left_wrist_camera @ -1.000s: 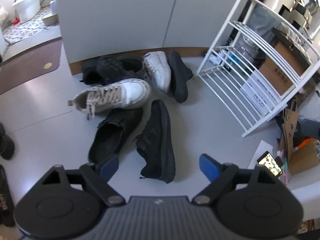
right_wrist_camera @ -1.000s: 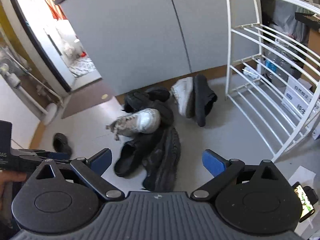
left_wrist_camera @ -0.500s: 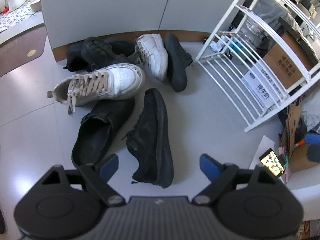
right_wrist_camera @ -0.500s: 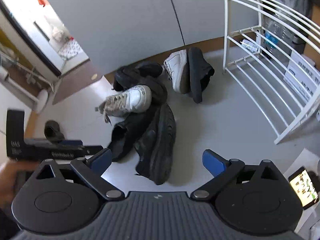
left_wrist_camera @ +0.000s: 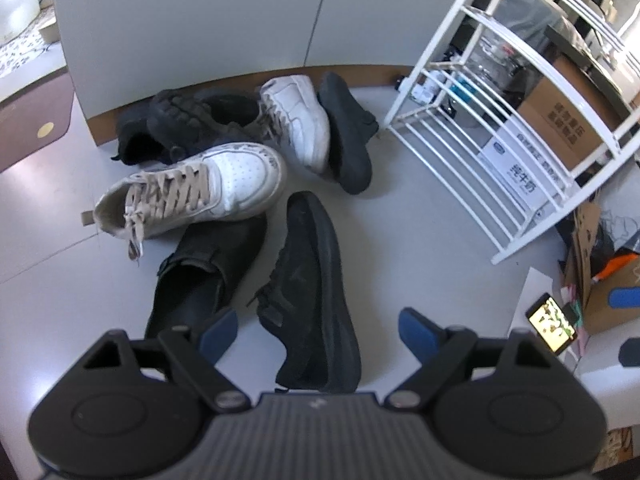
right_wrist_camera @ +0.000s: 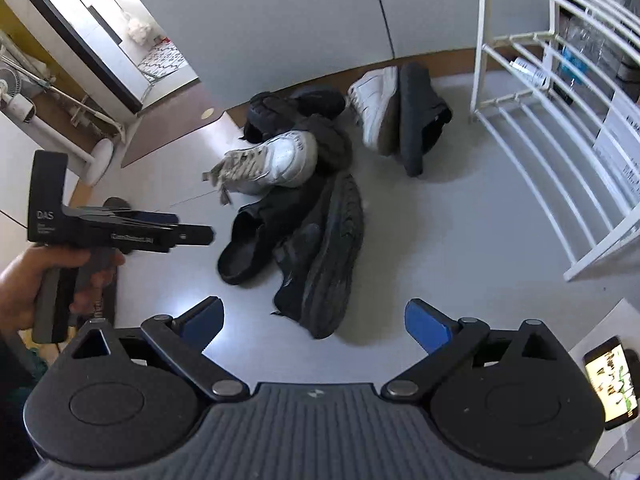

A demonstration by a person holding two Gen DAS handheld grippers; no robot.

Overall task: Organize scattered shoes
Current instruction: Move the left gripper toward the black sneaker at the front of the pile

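A: Both claws hang spread above the heap, pinching nothing. The left claw [left_wrist_camera: 316, 330] is right over the heel of the black sneaker [left_wrist_camera: 310, 276], which lies on its side on the floor [left_wrist_camera: 420, 240]; the right claw [right_wrist_camera: 314, 320] hovers just short of the same shoe's sole.

B: So where's the trouble?

A: The pile. Just beyond the left claw the black slip-on [left_wrist_camera: 200, 272] sits tucked under the laced white sneaker [left_wrist_camera: 192, 196], and farther ahead the other white sneaker [left_wrist_camera: 298, 120] leans against a dark shoe [left_wrist_camera: 348, 128]. Pull one and its neighbours may tumble or drag along.

B: And the laces?

A: Loose ends trail off that white shoe; a finger could snag them. The black sneaker's soft upper may also fold or twist in a narrow pinch.

B: The rack?

A: The white rack [left_wrist_camera: 472, 120] stands ahead to the right, its shelves bare. They're slanted bars, so a shoe set carelessly could slide.
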